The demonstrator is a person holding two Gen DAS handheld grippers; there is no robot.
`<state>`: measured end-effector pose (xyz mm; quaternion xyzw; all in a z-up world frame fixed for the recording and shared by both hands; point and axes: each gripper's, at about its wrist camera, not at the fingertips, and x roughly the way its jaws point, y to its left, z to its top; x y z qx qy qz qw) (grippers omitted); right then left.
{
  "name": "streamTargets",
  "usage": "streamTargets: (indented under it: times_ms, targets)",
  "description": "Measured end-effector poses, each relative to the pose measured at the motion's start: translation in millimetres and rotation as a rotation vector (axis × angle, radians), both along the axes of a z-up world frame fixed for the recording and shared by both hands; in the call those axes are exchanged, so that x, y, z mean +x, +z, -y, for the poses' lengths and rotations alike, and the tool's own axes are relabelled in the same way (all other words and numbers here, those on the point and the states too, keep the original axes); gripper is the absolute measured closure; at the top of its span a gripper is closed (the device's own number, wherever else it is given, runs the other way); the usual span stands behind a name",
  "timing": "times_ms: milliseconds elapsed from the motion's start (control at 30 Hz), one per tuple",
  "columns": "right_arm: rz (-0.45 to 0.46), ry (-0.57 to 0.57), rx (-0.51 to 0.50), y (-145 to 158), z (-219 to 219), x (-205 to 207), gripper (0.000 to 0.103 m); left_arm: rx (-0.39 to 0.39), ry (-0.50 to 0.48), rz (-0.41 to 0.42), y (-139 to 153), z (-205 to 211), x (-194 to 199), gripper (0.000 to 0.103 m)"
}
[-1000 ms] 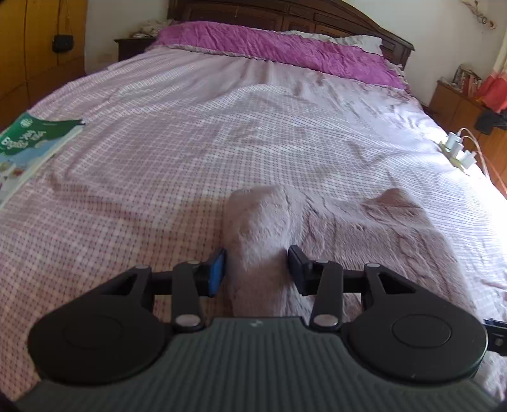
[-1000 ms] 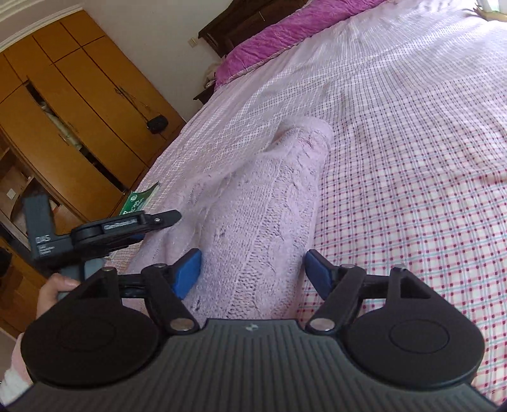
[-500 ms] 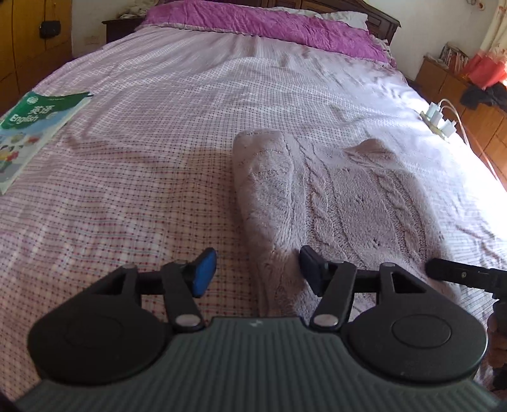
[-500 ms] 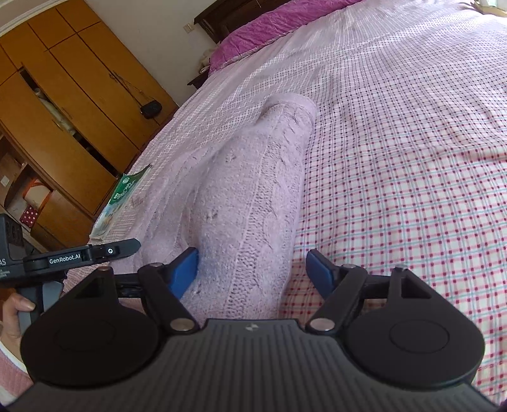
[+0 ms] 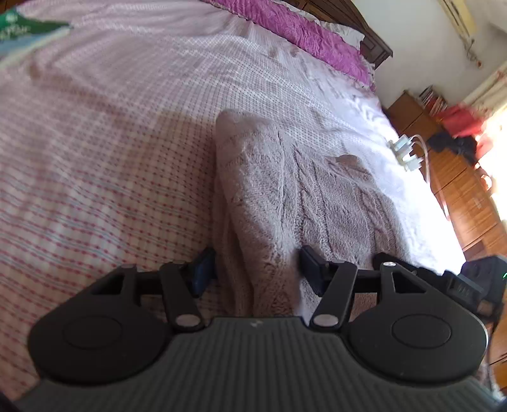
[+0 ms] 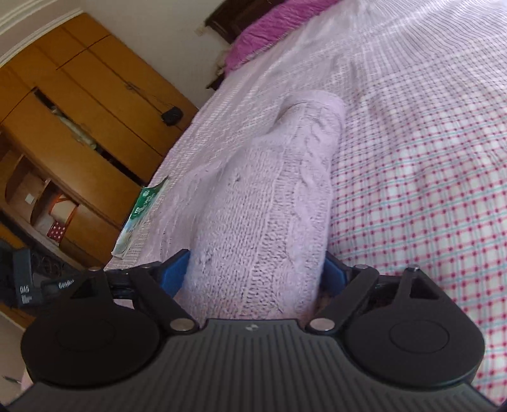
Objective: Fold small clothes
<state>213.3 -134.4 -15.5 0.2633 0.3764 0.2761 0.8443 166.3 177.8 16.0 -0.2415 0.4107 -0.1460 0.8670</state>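
The left gripper (image 5: pixel 257 269) sits low over the near end of a pale pink cable-knit sweater (image 5: pixel 285 190), its fingers (image 5: pixel 312 264) set apart on either side of a raised fold of the knit. The sweater lies lengthwise on a bed (image 5: pixel 111 142) with a pink checked sheet (a purple blanket (image 5: pixel 294 31) runs across the head end). A white charger plug (image 5: pixel 404 152) lies near the bed's right edge, and a green book (image 5: pixel 19 28) shows at the top left corner

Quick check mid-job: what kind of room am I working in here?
Most likely a home bedroom. The sweater lies on a bed with a checked sheet and a purple pillow by a dark headboard; a wooden wardrobe stands alongside.
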Motion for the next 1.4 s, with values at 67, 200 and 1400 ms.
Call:
streamTargets:
  times_ms: [67,200,1400]
  targets:
    - [0.021,0.017,-0.014,-0.1,-4.0,0.2,0.009,-0.03,-0.003,0.006,-3.3,2.3,2.1,0.042]
    - [-0.006,0.044,-0.01,2.4,-6.4,9.1,0.008,-0.03,-0.018,0.024,-3.8,11.5,3.3,0.043]
    - [-0.179,-0.126,0.052,21.3,147.3,-135.5,0.046,0.052,-0.245,0.003,19.1,131.0,-83.5,0.06]
